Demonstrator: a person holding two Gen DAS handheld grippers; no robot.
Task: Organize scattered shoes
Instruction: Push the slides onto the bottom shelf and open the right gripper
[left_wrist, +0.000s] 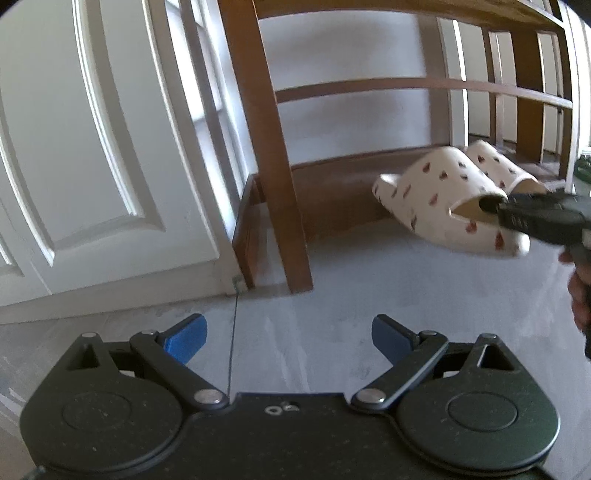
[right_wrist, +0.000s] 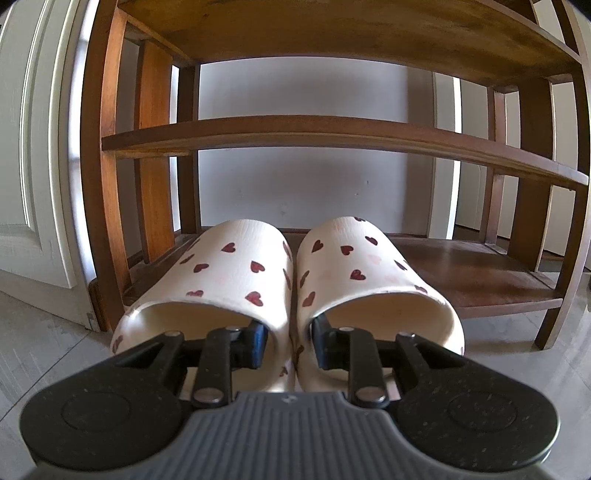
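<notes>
Right gripper (right_wrist: 289, 345) pinches both heart-print slippers (right_wrist: 288, 273) by their touching inner walls before the wooden shoe rack (right_wrist: 332, 133). Left gripper (left_wrist: 288, 332) gapes empty. Light, soft foam probably; grip there.

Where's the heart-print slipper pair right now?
Slipper pair is pinched together by the right tongs, toes over the wooden rack's bottom shelf, heels overhanging the floor.

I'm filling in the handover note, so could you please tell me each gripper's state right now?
Left gripper: open, holding nothing.
Right gripper: shut on the pair of heart-print slippers, one finger inside each.
</notes>
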